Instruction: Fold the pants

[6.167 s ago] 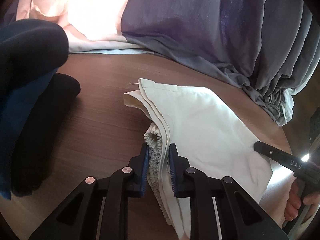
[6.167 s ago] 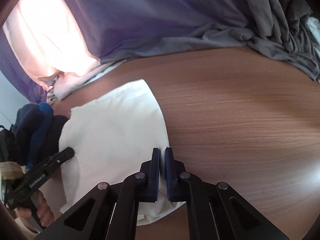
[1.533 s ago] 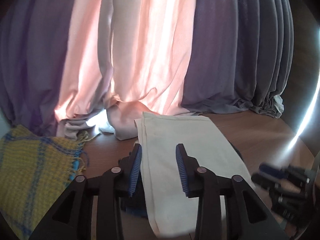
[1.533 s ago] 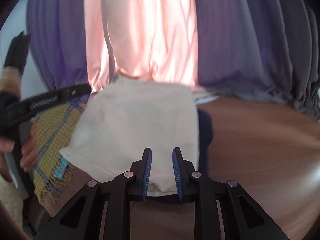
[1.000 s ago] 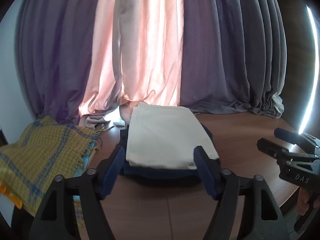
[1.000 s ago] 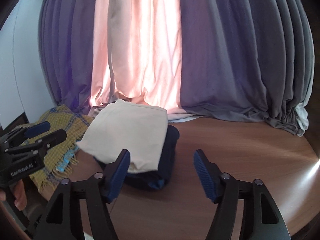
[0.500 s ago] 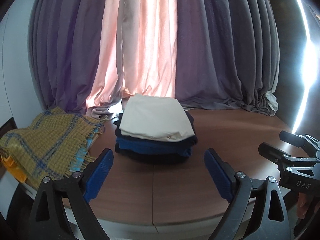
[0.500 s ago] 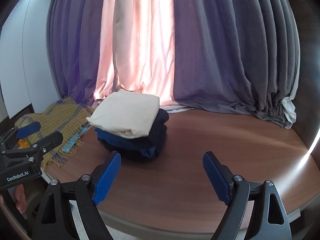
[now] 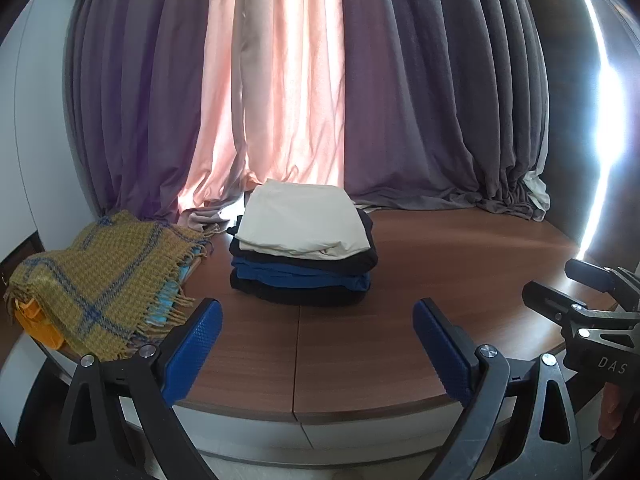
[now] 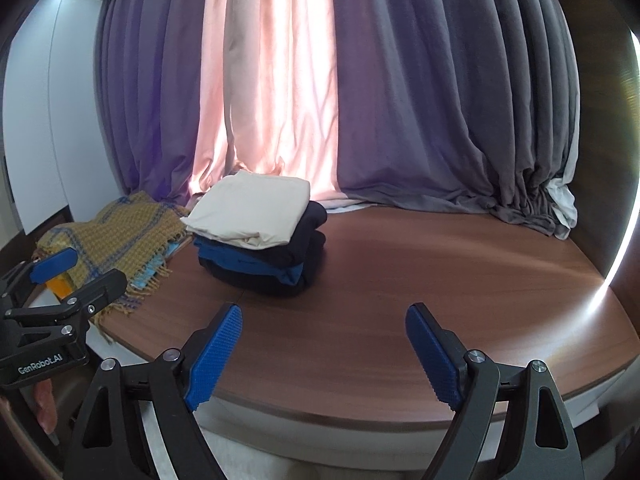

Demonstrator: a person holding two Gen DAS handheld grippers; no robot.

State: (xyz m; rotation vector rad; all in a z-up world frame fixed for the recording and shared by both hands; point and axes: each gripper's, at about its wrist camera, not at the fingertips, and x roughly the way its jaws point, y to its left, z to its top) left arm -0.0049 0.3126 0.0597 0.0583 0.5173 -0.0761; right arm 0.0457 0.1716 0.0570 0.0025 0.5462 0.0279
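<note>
Resting folded, smooth cream pants (image 9: pixel 302 228) top dark clothes stack (image 9: pixel 300 280) at 12 o'clock on wood-grain tabletop (image 9: pixel 420 264); left gripper (image 9: pixel 318 344) and right gripper (image 10: pixel 322 348) wide, empty; fringed woven blanket (image 9: pixel 100 280) at 9 o'clock.

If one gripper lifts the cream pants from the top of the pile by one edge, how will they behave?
The cream pants are probably floppy: thin folded layers sag at the front edge. Lifted by one edge, they would likely unfold. They lie loose on the dark folded clothes, so a push may slide them off.
</note>
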